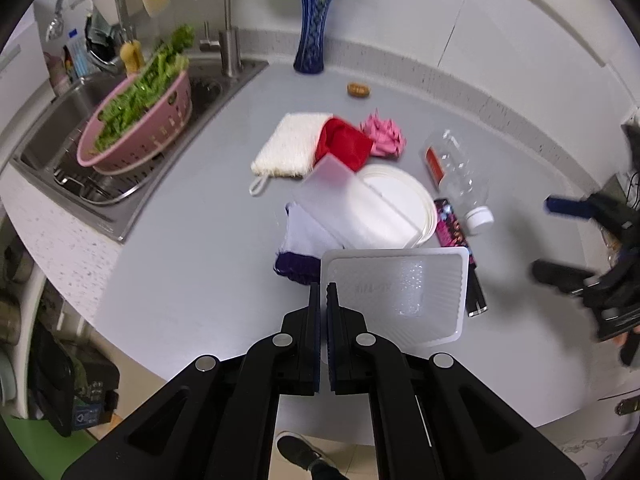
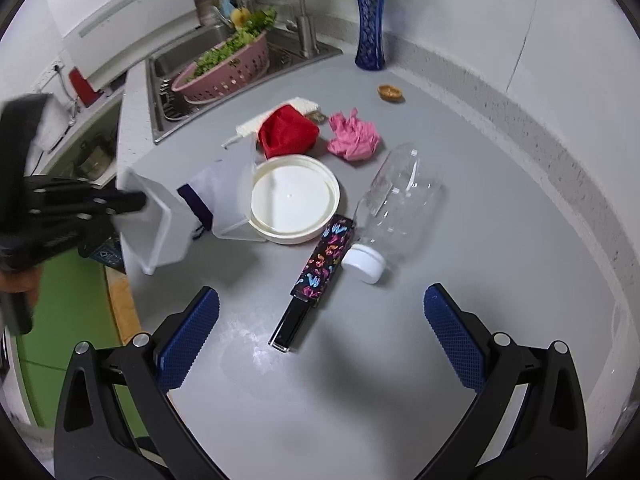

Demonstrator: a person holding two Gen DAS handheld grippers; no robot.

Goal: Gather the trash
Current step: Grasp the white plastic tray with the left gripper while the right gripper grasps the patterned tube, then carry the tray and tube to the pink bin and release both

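Left gripper (image 1: 323, 292): fingers pinched on the near-left rim of a clear plastic tray (image 1: 396, 296), lower centre of the left view; raised lettering on the tray floor is too faint to read. The right view shows the same tray (image 2: 154, 224) from the side at mid-left, tipped up off the counter (image 2: 460, 280), with the left gripper (image 2: 132, 202) on its edge. Right gripper (image 2: 320, 316): fingers wide apart above bare counter, holding nothing; the left view catches it blurred at the right edge (image 1: 560, 240). Only the left view shows the floor, a shoe (image 1: 300, 452) at bottom centre, and a dark bag with a white label at lower left, unreadable. Only the right view shows a white appliance (image 2: 120, 12) at upper left; its small mark is illegible. Trash at mid-counter: clear bottle (image 2: 400, 200) lying on its side, white cap toward the camera, red label visible only in the left view (image 1: 436, 162), text unreadable; black stick in a patterned sleeve (image 2: 320, 268) beside it; pink crumpled wad (image 2: 354, 140); red cloth (image 2: 288, 132); round white lid (image 2: 294, 200), nothing in it. Pink colander (image 1: 140, 128) sits in the sink (image 1: 64, 128), upper left, full of green leaves. Blue vase (image 1: 314, 28) at top centre holds green stems.
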